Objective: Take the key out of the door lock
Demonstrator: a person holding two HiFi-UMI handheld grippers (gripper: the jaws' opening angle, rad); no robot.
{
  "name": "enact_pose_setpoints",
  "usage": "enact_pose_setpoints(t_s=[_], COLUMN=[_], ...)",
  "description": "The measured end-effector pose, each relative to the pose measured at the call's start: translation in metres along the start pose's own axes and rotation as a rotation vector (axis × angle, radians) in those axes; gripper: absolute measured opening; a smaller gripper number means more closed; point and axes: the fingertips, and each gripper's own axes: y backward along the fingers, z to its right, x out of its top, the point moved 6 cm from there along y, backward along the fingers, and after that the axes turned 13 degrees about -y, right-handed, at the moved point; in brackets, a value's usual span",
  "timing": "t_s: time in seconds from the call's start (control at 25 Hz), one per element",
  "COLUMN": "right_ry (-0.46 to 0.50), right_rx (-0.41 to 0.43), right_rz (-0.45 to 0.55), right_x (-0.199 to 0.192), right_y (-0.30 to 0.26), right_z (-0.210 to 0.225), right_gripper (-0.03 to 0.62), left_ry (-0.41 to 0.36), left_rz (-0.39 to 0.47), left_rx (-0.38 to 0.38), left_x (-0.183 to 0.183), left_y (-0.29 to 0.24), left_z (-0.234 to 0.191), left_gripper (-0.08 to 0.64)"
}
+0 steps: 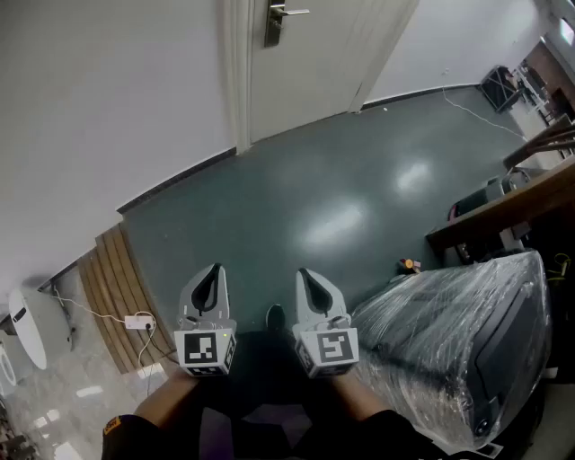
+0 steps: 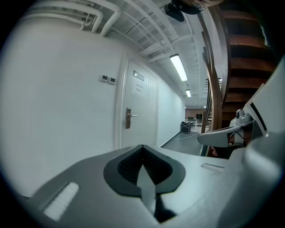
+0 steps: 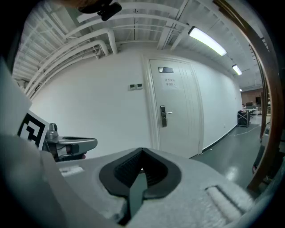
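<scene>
A white door (image 1: 305, 63) stands shut across the dark floor, well ahead of me. Its metal lock plate with lever handle (image 1: 275, 20) sits at the top of the head view. The plate also shows far off in the left gripper view (image 2: 128, 118) and the right gripper view (image 3: 163, 116). The key is too small to make out in any view. My left gripper (image 1: 212, 273) and right gripper (image 1: 307, 276) are held side by side low in front of me, far from the door. Both are shut with nothing between the jaws (image 2: 142, 147) (image 3: 142, 149).
A plastic-wrapped bulky object (image 1: 467, 350) stands close on the right, below a wooden stair edge (image 1: 503, 211). Wooden slats (image 1: 112, 296) and a power strip with a cable (image 1: 137, 322) lie by the left wall. A black cart (image 1: 499, 87) stands far down the corridor.
</scene>
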Motion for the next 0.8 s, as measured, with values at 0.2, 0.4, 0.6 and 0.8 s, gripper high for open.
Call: enact_pose_setpoints(t_s=[0.2,0.4,0.6,0.8], right_ry=[-0.011,-0.015,-0.06,-0.08], right_rx=[-0.031,-0.015,-0.021,-0.019], right_rz=[-0.037,-0.037,-0.045,-0.047], right_x=[0.006,0.006,0.009,0.01], right_y=[-0.002,-0.007,-0.011,-0.01], right_z=[0.005,0.013,0.03,0.05], right_gripper=[-0.011,-0.011,-0.008,-0.008], left_ry=[-0.005,-0.016,-0.011,-0.021], left_rz=[0.0,0.001,-0.004,-0.005], left_rx=[0.002,-0.002,-0.003,-0.005], left_x=[0.007,0.003,0.006,0.011], left_y=[-0.005,-0.014,-0.026,-0.039], left_z=[0.004,0.007,0.015,0.029], left_gripper=[0.018,0.018,0.018,0.018])
